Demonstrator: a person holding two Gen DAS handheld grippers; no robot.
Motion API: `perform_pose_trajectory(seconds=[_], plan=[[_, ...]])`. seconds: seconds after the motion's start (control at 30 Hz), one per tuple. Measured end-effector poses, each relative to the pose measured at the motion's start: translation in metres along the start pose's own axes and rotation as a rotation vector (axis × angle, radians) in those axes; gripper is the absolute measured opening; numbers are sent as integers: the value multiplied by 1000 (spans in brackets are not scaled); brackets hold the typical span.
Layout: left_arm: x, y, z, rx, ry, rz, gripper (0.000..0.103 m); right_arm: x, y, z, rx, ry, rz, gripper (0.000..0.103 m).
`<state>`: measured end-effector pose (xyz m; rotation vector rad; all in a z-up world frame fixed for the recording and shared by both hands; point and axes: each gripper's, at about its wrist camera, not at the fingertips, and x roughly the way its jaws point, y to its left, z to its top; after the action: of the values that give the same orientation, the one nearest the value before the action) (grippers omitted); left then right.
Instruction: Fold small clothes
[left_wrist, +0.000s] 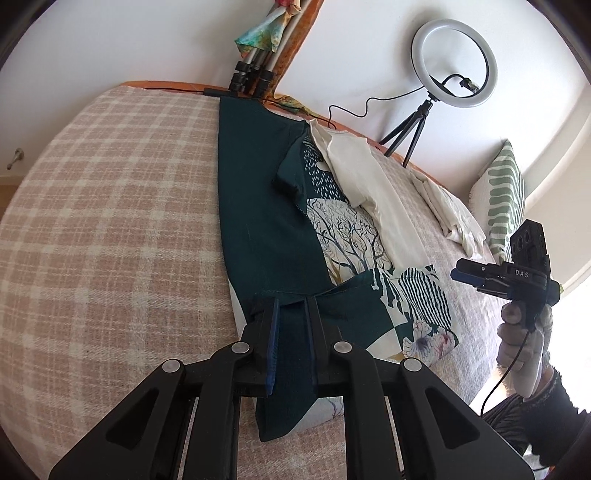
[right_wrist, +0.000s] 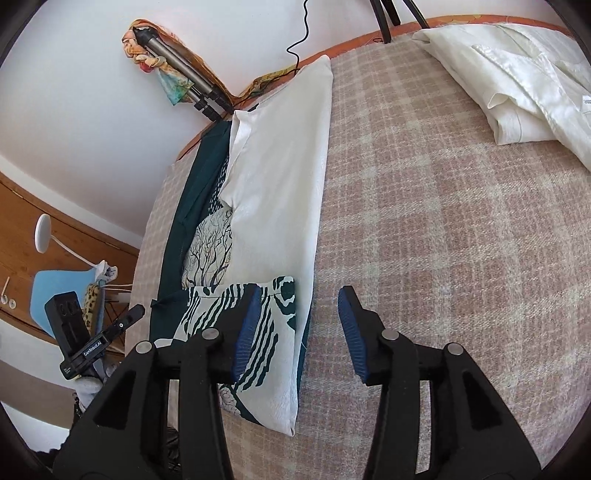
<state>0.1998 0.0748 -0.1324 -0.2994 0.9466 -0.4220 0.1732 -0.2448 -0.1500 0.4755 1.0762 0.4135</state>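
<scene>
One slip risks undoing the fold: my left gripper (left_wrist: 291, 314) pinches the dark-green printed garment's (left_wrist: 266, 221) hem, right gripper (right_wrist: 299, 325) gaping empty.

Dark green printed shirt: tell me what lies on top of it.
A cream fabric panel lies lengthwise over the dark green printed shirt, covering its right side. The tree print shows beside it; anything under the panel is hidden.

We see a coarse woven checked blanket (right_wrist: 443, 221), a smooth satiny white garment (right_wrist: 280, 177), and matt black plastic jaws.
</scene>
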Motion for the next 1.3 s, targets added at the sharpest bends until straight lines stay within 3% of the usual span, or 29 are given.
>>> perform_pose_trajectory(seconds=[0.1, 0.3, 0.5, 0.67, 0.8, 0.87, 0.93, 1.0, 1.17, 1.3], plan=[[-1, -8, 1, 51, -9, 15, 11, 3, 12, -5, -60, 15, -23, 46], [12, -9, 1, 40, 28, 12, 11, 20, 23, -15, -134, 50, -109, 46], [7, -11, 26, 40, -12, 14, 11, 5, 32, -6, -181, -17, -156, 46], [15, -2, 59, 23, -21, 20, 29, 3, 30, 14, -189, -44, -180, 46], [34, 10, 95, 55, -7, 57, 29, 11, 24, 43, -190, -19, -156, 46], [48, 19, 113, 58, -2, 88, 39, 18, 21, 61, -194, -14, -145, 46], [64, 33, 131, 12, 17, 65, 47, 27, 17, 81, -202, -11, -144, 46], [78, 46, 148, -28, 28, 45, 47, 39, 13, 102, -219, -4, -160, 46], [115, 63, 177, -11, 45, 62, 47, 67, -4, 156, -194, 3, -149, 46], [142, 80, 195, -47, 55, 61, 47, 86, -15, 192, -153, -1, -107, 46]])
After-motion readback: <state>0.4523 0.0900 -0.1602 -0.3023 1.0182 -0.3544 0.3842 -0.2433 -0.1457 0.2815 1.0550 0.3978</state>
